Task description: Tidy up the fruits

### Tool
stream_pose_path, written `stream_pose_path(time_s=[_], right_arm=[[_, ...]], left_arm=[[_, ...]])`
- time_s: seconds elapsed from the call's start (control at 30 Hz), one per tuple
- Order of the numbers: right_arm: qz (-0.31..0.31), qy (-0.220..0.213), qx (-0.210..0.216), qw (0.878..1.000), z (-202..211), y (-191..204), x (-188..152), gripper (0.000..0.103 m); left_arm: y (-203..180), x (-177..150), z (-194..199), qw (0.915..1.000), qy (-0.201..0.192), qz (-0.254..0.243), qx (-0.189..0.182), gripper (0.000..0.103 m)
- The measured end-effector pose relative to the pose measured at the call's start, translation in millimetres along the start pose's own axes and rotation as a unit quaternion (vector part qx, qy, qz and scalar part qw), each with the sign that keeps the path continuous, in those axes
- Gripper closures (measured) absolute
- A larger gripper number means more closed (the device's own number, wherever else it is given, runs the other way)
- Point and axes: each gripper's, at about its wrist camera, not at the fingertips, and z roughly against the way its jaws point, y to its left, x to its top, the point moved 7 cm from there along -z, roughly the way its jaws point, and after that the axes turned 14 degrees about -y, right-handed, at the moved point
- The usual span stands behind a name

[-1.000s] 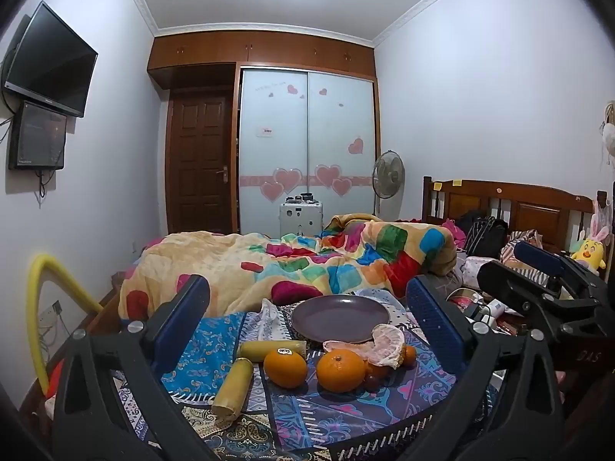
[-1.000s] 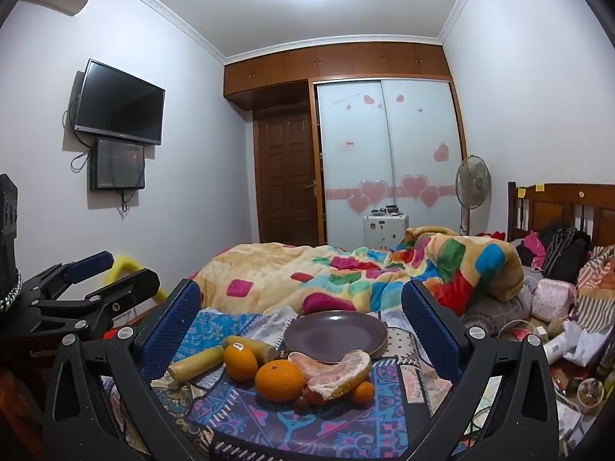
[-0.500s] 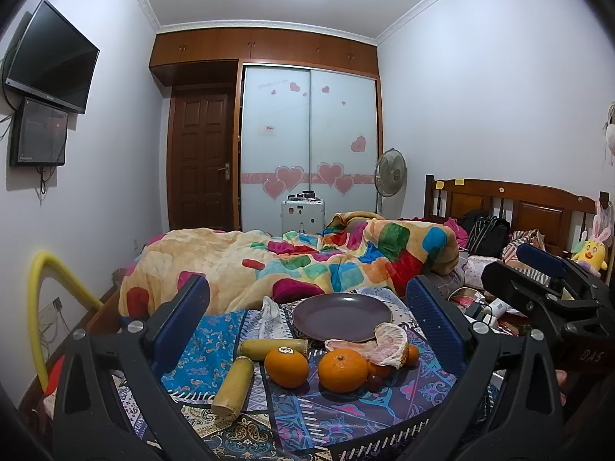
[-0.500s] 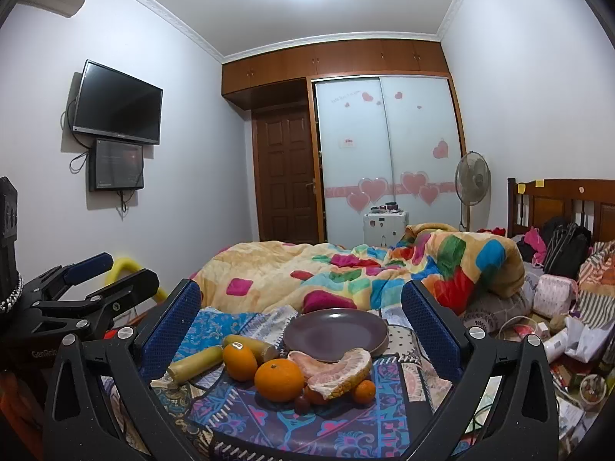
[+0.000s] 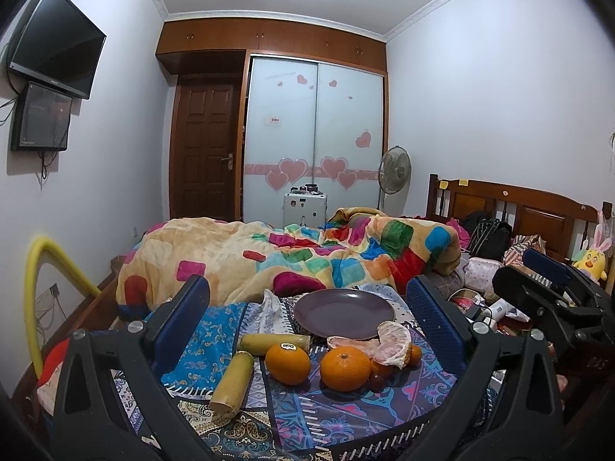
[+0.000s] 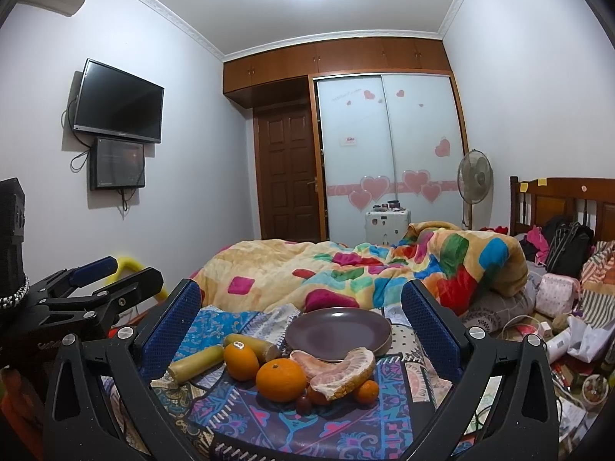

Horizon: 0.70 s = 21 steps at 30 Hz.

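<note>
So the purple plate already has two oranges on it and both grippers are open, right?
Not quite. The purple plate has nothing on it; both wrist views show that. The two oranges sit on the patterned cloth in front of it. The rest is right: the left gripper and right gripper are both open.

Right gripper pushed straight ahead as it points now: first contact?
Likely the round orange mandarin or peeled pomelo segments, both low between the open right gripper fingers; depth unclear.
</note>
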Motion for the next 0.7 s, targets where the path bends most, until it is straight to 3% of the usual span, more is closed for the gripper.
stream_pose_path(time_s=[0.7], right_arm=[[0.000,0.002,0.001,1.000,-1.6,1.8,-0.7,0.000]], left_arm=[[4.1,0.1,-2.3,1.0000,0.001,0.002,0.001,0.000]])
